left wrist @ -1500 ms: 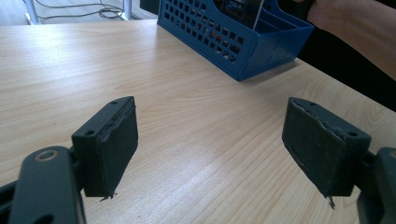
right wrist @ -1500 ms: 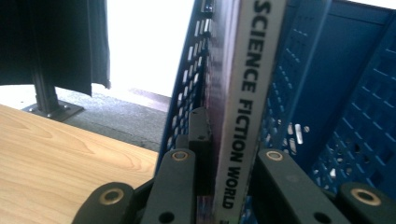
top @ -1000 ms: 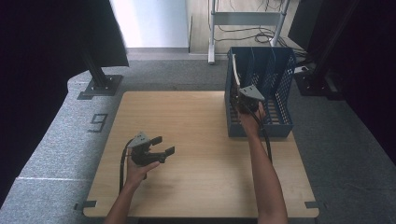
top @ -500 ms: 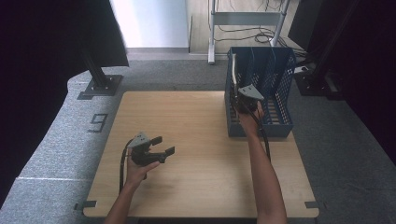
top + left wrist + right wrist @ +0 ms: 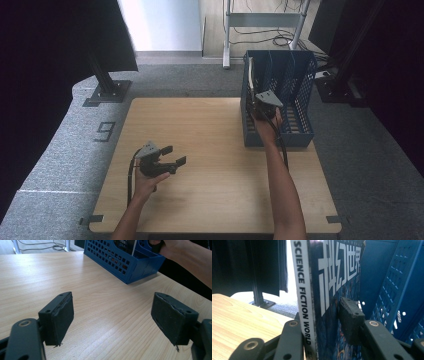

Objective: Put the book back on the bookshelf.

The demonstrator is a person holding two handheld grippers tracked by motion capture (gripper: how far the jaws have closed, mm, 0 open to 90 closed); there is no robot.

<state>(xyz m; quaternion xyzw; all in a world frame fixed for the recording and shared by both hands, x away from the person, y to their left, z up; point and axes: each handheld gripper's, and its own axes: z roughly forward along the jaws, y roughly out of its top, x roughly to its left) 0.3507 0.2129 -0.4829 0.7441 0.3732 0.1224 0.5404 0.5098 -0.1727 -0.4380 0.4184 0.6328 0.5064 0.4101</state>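
Observation:
A magazine [image 5: 332, 277] with "SCIENCE FICTION WORLD" on its white spine stands upright at the left end of a blue perforated file rack [image 5: 300, 100], where it appears as a thin pale edge [image 5: 250, 72]. My right gripper [image 5: 254, 95] reaches into the rack with the magazine between its jaws [image 5: 322, 322]. They have just been opening, and the right pad [image 5: 349, 320] sits at the cover without a clear squeeze. My left gripper [image 5: 175, 154] rests low over the table's front left, jaws wide apart [image 5: 113, 317] with nothing between them.
The rack [image 5: 112, 260] stands at the back right of the wooden table [image 5: 210, 135]. A black stand foot [image 5: 107, 92] is on the grey carpet beyond the table's left corner, and a metal frame with cables [image 5: 260, 20] lies behind.

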